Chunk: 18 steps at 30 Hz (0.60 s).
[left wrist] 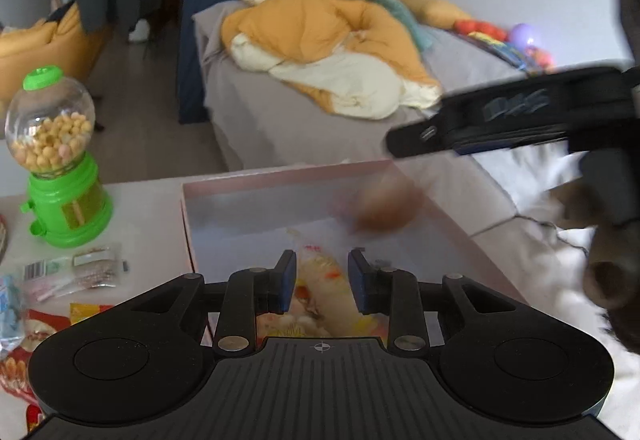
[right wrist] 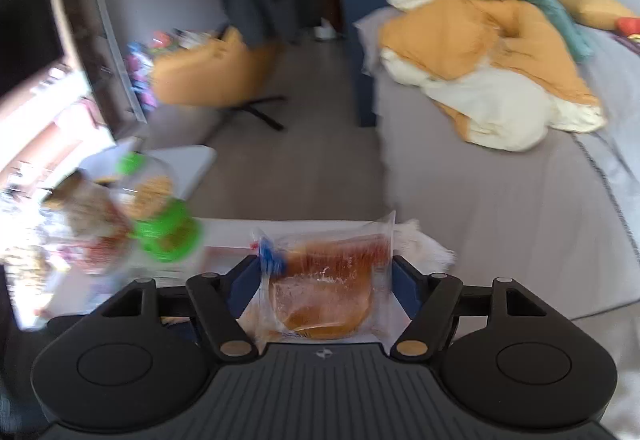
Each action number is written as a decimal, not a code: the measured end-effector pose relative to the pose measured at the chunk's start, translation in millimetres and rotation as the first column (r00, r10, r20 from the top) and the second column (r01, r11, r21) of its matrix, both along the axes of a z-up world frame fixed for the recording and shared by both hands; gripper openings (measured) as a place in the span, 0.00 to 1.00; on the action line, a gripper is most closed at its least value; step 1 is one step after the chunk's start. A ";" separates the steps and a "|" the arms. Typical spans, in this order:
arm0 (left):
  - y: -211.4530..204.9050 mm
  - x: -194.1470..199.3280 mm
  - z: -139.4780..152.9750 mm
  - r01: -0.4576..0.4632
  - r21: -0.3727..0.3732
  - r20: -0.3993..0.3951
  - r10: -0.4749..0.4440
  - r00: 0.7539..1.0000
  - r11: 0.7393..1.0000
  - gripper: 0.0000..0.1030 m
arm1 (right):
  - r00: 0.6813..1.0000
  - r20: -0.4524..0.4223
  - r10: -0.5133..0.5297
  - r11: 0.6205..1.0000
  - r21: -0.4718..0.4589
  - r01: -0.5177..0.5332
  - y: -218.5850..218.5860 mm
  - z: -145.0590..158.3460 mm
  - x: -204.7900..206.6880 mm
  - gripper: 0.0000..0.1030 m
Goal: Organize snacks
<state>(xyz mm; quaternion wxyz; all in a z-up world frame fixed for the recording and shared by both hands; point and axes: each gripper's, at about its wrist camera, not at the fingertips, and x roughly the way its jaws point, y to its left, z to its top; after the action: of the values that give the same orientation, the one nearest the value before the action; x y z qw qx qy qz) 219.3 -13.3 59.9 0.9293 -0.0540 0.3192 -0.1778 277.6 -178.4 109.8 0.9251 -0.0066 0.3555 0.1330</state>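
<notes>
Fingers of the left gripper (left wrist: pixel 322 282) stand narrowly apart over a pale packet (left wrist: pixel 320 280) with orange print, which lies between the blue pads; whether the pads press on it cannot be told. In the right wrist view the right gripper (right wrist: pixel 324 276) has a clear bag holding a brown pastry (right wrist: pixel 326 288) between its fingers, the bag filling the gap from pad to pad, though blur keeps a firm grip from being certain. Just beyond the left gripper sits an open pink box (left wrist: pixel 280 176) on the white table (left wrist: pixel 140 200), and a blurred brown snack (left wrist: pixel 386 208) shows inside it near the far wall. Loose snack packets (left wrist: pixel 76 272) lie on the table to the left of the box, and a green candy dispenser (left wrist: pixel 56 156) with a clear globe stands upright behind them. Farther off, a bed (left wrist: pixel 280 120) carries a rumpled orange and cream quilt (left wrist: pixel 320 40).
</notes>
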 end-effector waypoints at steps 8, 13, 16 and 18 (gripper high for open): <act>118.2 -77.2 29.2 -0.172 -0.029 0.120 0.174 0.977 0.985 0.33 | 0.997 -0.077 0.019 1.000 0.010 -0.018 15.6 -21.7 -5.7 0.68; 243.0 -125.9 16.4 -0.576 0.081 0.017 0.576 0.817 0.814 0.31 | 0.995 -0.045 0.085 0.996 0.028 -0.084 49.1 -6.2 -29.2 0.71; 294.4 -147.9 -2.0 -0.657 0.066 -0.048 0.660 0.750 0.751 0.31 | 0.986 -0.042 0.160 0.985 0.074 -0.156 84.1 -0.4 -40.4 0.73; 305.4 -155.2 -9.6 -0.663 0.030 -0.067 0.663 0.745 0.748 0.31 | 0.970 -0.055 0.237 0.969 0.089 -0.232 117.4 -2.4 -49.2 0.74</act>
<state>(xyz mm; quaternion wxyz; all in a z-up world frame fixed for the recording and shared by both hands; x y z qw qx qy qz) 64.1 292.0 50.2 0.9197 -0.1682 0.3135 0.1664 228.4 -61.0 107.4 0.8904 -0.0066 0.3763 0.2562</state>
